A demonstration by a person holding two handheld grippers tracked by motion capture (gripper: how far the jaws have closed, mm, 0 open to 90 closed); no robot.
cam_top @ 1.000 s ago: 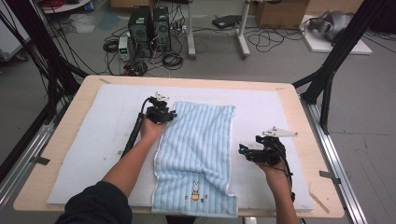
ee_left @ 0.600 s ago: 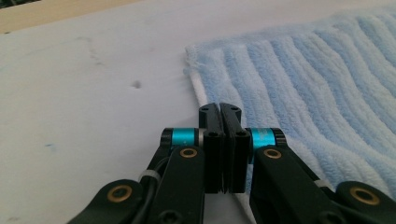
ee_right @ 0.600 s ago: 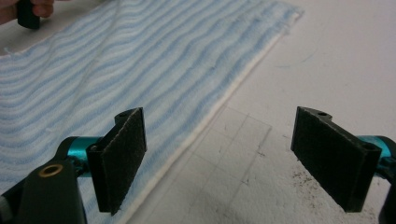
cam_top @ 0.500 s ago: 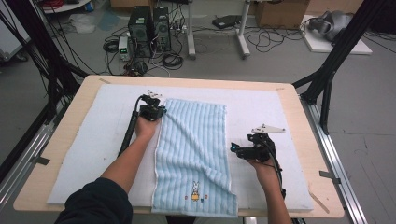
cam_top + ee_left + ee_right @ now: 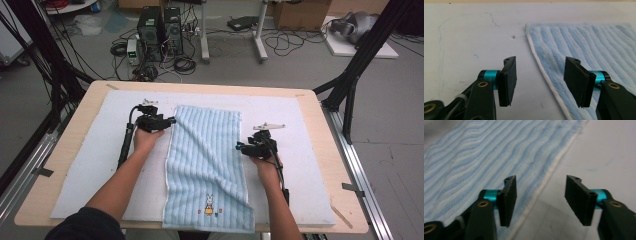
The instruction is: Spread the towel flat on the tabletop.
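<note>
A light blue striped towel [image 5: 207,160] with a small rabbit picture near its front end lies lengthwise on the white mat [image 5: 90,165], wrinkled towards the front right. My left gripper [image 5: 170,121] is open at the towel's left edge near the far corner; in the left gripper view its jaws straddle the towel's white hem [image 5: 541,72]. My right gripper [image 5: 239,147] is open at the towel's right edge, about halfway along. In the right gripper view the towel [image 5: 486,157] lies under the left jaw and its hem [image 5: 549,177] runs between the two jaws.
The wooden table [image 5: 320,130] carries the white mat. Black frame legs [image 5: 360,65] stand at the back right and back left. Computers and cables [image 5: 160,30] sit on the floor beyond the table.
Both grippers moved: the left one went up the towel's left edge towards the far corner, the right one moved left to the right edge. The towel now lies flatter and straighter.
</note>
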